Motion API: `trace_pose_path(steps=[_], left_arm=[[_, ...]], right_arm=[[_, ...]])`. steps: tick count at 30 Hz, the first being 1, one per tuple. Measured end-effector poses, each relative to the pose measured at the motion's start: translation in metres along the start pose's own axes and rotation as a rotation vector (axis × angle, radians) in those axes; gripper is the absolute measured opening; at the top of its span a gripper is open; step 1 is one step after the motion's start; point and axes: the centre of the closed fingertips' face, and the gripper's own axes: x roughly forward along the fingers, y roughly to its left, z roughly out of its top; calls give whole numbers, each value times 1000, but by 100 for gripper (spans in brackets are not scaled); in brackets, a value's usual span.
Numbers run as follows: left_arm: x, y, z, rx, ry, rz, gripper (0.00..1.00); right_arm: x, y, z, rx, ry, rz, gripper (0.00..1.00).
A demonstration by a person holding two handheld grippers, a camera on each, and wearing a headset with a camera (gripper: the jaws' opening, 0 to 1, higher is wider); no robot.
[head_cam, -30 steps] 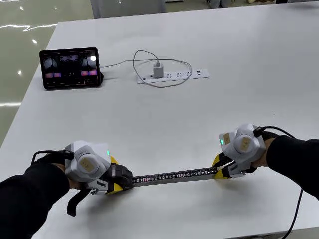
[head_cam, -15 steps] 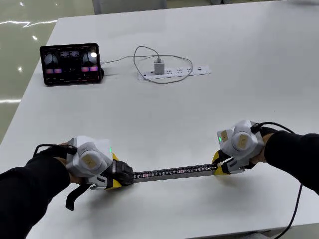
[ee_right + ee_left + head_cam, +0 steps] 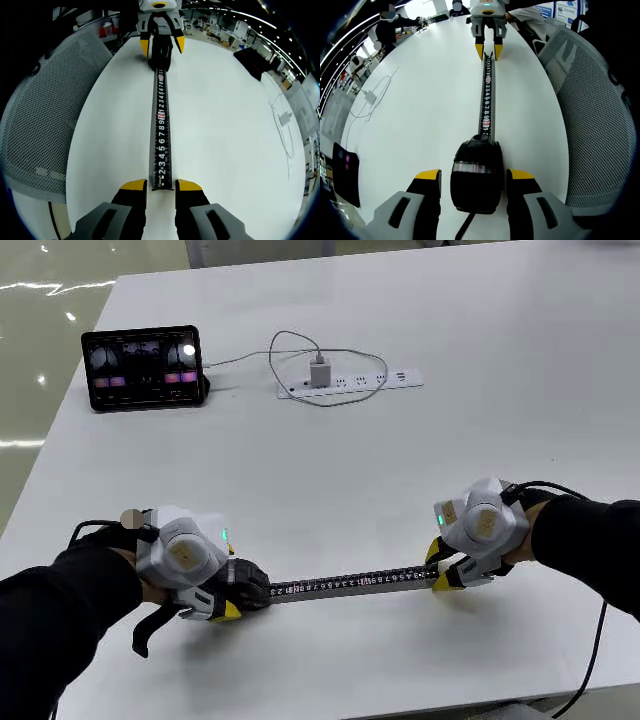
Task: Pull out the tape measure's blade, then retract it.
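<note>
Over the last second you kept the left gripper (image 3: 474,175) clamped on the tape measure (image 3: 248,585) at the near left of the table (image 3: 400,460) and the right gripper (image 3: 161,186) clamped on the tip of the blade (image 3: 355,585), whose drawn length looked unchanged, so the pull-out appeared complete and retraction remained.

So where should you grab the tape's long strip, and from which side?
Probably the blade's free end, coming in along its length from the side away from the case. It runs flat and thin along the table, so jaws close on its two edges, as the right gripper does.
</note>
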Motion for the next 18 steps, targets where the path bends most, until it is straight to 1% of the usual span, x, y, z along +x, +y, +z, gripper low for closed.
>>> trace_pose_path(steps=[2, 6, 8, 10, 13, 17, 18], left_arm=[[0, 0, -1, -2, 1, -2, 50], [-4, -4, -7, 23, 22, -27, 55], [-6, -4, -9, 30, 28, -29, 57], [-8, -4, -9, 21, 22, -29, 58], [-9, -3, -9, 8, 16, -25, 60], [-12, -4, -5, -42, -12, -26, 66], [-13, -5, -5, -70, -20, -28, 69]], right_arm=[[0, 2, -2, -19, 8, -3, 20], [-2, 3, -2, -22, 8, -7, 23], [-4, 3, -2, -18, 2, -8, 24], [-5, 1, -1, -2, -5, -12, 25], [-7, -1, -1, 32, -8, -19, 31], [-8, -1, 0, 51, -11, -24, 36], [-9, 0, 1, 57, -15, -28, 38]])
